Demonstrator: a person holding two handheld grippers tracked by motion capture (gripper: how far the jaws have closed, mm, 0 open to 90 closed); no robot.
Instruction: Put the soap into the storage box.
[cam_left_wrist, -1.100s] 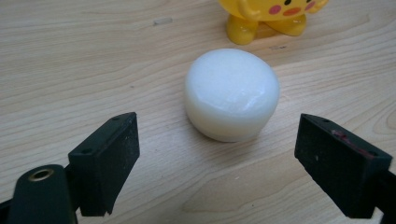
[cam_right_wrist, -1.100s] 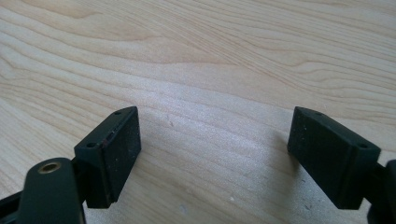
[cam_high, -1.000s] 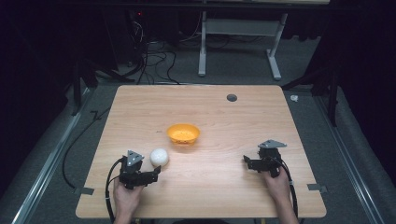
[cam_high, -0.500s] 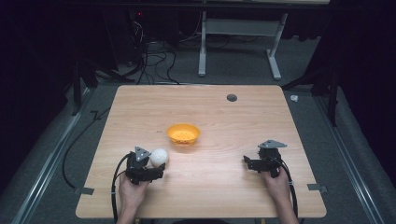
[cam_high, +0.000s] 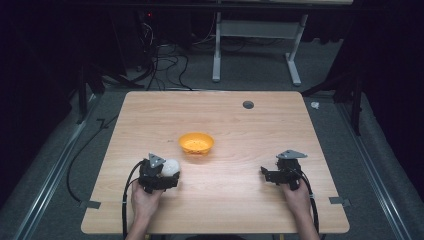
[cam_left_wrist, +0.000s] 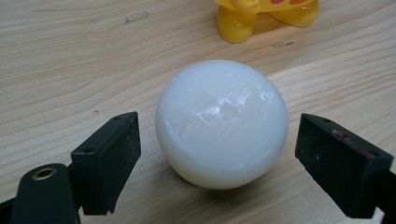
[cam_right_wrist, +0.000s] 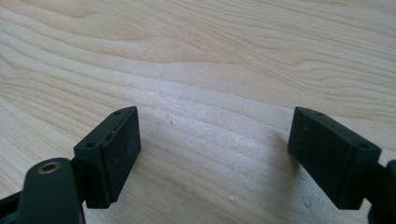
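Fingers, left: my left gripper (cam_left_wrist: 210, 163) was spread wide, one finger either side of the white ball (cam_left_wrist: 221, 123), neither touching it.
Fingers, right: my right gripper (cam_right_wrist: 224, 154) gaped wide too, holding nothing, over bare wood.
Ball: it sat on the surface (cam_high: 250, 130), just short of the orange bowl (cam_high: 196, 143).
Why so: I straddled it to close squarely, I'd judge; the bowl looked the likely target.
Right hand: parked well apart, out of the way.

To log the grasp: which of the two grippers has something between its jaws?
The left gripper: the white ball sits between its open jaws. The right gripper frames bare table.
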